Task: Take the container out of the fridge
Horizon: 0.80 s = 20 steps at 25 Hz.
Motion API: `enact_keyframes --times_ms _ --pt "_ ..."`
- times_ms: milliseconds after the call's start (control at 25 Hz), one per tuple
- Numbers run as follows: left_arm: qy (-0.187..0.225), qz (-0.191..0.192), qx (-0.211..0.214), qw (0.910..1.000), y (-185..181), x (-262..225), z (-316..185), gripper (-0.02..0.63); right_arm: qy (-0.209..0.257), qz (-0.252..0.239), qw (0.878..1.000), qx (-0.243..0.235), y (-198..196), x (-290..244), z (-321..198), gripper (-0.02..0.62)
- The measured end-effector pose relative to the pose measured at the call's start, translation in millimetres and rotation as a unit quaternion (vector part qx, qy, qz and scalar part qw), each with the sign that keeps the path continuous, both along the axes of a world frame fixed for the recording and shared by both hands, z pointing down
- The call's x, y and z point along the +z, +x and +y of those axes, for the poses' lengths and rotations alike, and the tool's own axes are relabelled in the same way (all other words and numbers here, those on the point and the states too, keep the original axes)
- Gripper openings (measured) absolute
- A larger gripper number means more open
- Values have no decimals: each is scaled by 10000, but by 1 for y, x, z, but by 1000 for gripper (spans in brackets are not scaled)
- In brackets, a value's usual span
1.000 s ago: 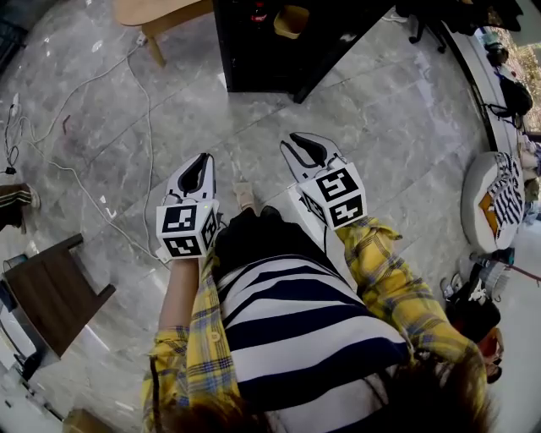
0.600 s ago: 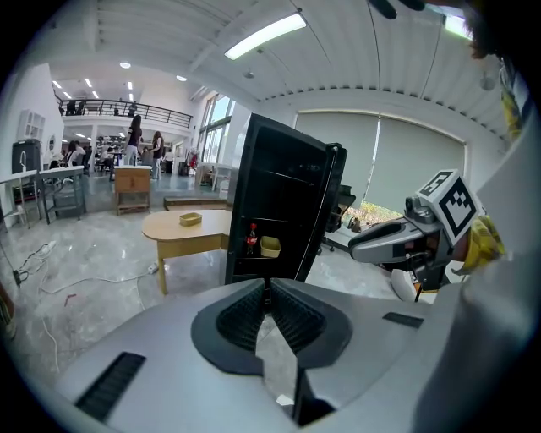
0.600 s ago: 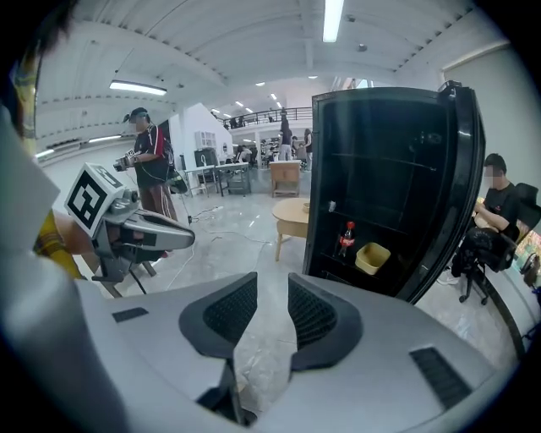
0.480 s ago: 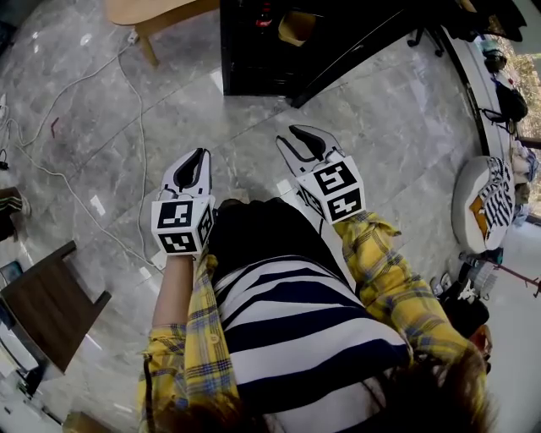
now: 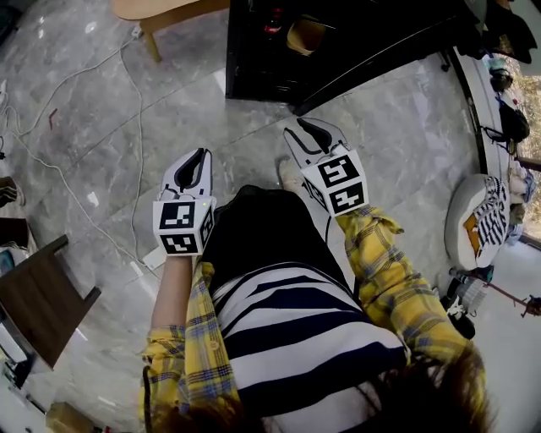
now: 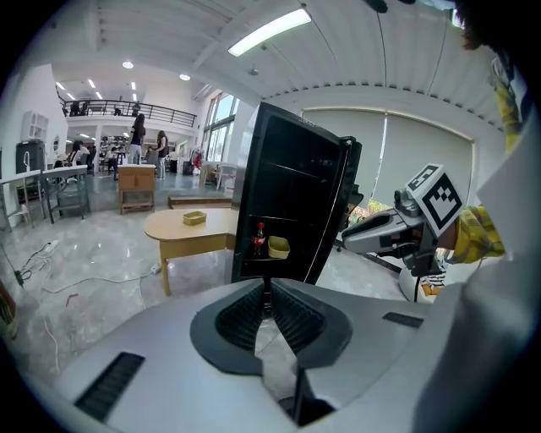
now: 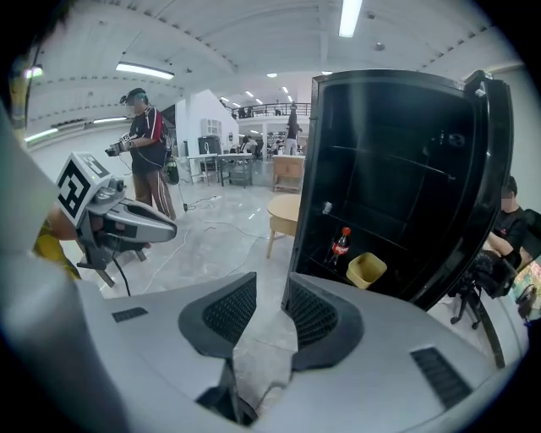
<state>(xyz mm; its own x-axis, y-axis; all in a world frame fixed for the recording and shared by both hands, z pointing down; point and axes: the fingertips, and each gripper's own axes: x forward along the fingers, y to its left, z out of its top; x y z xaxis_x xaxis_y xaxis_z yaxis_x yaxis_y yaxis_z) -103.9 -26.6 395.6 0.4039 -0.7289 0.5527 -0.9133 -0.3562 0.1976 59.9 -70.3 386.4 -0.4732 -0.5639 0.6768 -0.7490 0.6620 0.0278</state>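
Note:
A yellow container (image 5: 306, 35) sits on a low shelf of the open black fridge (image 5: 254, 59), next to a cola bottle (image 5: 272, 17). The left gripper view shows the container (image 6: 279, 247) and bottle (image 6: 259, 241) straight ahead, still far off. In the right gripper view the container (image 7: 366, 270) lies ahead to the right, past the bottle (image 7: 339, 245). My left gripper (image 5: 200, 155) is shut and empty, held over the floor. My right gripper (image 5: 306, 127) is nearer the fridge, open by a narrow gap and holding nothing.
The fridge door (image 7: 473, 194) stands swung open on the right. A wooden table (image 5: 156, 10) is left of the fridge, with cables (image 5: 127, 101) trailing over the marble floor. A dark low table (image 5: 42, 296) is at my left. A person (image 7: 148, 144) stands behind.
The fridge has drawn closer in the head view as the person walks toward it. Both grippers keep their pose in front of the body.

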Motion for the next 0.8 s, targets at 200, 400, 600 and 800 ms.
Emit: enact_keyframes --times_ms 200,400,600,800 --pt "31 -39 -407 9992 6 6 -14 31 49 116 9998 -170 16 10 -36 110" --pt "-27 -59 -674 9977 26 20 -27 31 97 365 9980 -501 34 28 -67 110" --pt "-80 -30 -882 9961 41 40 -44 31 -28 493 9961 -725 42 55 -96 110" --pt "-105 -64 -1056 9943 53 61 -61 31 -82 671 9935 -915 54 84 -117 110"
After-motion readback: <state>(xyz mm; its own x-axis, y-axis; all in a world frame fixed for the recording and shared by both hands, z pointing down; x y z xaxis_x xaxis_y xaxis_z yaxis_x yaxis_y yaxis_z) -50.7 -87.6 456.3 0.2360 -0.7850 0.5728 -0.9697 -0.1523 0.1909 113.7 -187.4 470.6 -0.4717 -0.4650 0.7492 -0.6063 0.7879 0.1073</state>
